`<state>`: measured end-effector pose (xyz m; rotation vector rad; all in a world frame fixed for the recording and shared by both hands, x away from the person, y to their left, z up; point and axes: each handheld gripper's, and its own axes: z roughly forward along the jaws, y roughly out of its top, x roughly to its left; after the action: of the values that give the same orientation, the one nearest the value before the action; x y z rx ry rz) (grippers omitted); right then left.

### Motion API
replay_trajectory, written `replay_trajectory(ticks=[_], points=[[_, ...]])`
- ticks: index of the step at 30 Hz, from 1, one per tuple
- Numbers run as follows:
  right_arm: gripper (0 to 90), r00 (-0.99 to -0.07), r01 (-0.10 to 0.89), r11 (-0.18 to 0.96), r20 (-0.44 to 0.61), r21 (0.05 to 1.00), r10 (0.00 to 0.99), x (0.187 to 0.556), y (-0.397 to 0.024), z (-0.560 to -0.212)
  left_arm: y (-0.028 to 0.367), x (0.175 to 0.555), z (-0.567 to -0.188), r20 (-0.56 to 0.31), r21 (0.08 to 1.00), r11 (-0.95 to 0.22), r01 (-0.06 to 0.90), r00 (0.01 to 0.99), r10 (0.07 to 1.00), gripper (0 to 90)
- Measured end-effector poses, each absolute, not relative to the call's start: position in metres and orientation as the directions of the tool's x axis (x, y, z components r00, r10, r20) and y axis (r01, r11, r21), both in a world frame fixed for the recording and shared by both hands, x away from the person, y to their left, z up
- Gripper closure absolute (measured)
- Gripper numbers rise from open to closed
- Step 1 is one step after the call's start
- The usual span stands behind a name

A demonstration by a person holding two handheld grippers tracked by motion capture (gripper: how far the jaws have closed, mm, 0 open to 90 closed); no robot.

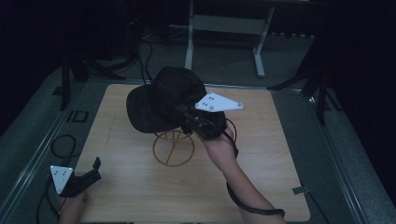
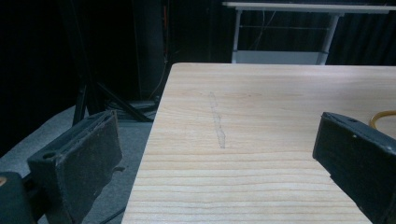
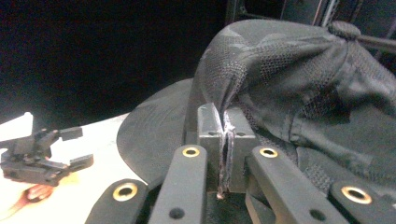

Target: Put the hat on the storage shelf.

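Our right tongs (image 3: 226,135) are pressed fully together on a fold of mesh fabric at the edge of the black cap (image 3: 299,88); in the right gripper view the two jaws meet with the cloth pinched flat between them. In the high view these right tongs (image 1: 183,112) point toward ten o'clock, and the cap (image 1: 163,98) hangs from them above the tabletop (image 1: 261,154), its brim swung out toward nine o'clock and its crown toward twelve. Just below the cap, at about six o'clock from it, stands a thin wire stand (image 1: 173,148), a ring with spokes resting on the wood; the cap is near its top, though we cannot tell whether they touch.

Our left tongs (image 1: 97,164) sit well apart from all this, at the seven o'clock corner of the tabletop. In the left gripper view their jaws stand wide apart with bare wood (image 2: 261,140) between them, gripping nothing, and a sliver of the wire stand (image 2: 384,119) shows at three o'clock. Beyond the far edge stands a pale table frame (image 1: 224,28) on the dark floor.
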<state>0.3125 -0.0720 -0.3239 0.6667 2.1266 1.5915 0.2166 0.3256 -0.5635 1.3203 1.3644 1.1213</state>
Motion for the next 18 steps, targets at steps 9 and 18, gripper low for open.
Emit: replay_trajectory(ticks=[9,18], points=[[87.3,-0.823,0.165,0.24,-0.001,0.957,0.568,0.312,-0.072,-0.34,0.325,0.216,-0.564,-0.011,0.984,0.015,0.178,-0.022,1.0,1.7],[87.2,-0.833,0.167,0.242,0.006,0.956,0.553,0.307,-0.07,-0.354,0.325,0.216,-0.564,-0.01,0.984,0.014,0.177,-0.023,1.0,1.8]])
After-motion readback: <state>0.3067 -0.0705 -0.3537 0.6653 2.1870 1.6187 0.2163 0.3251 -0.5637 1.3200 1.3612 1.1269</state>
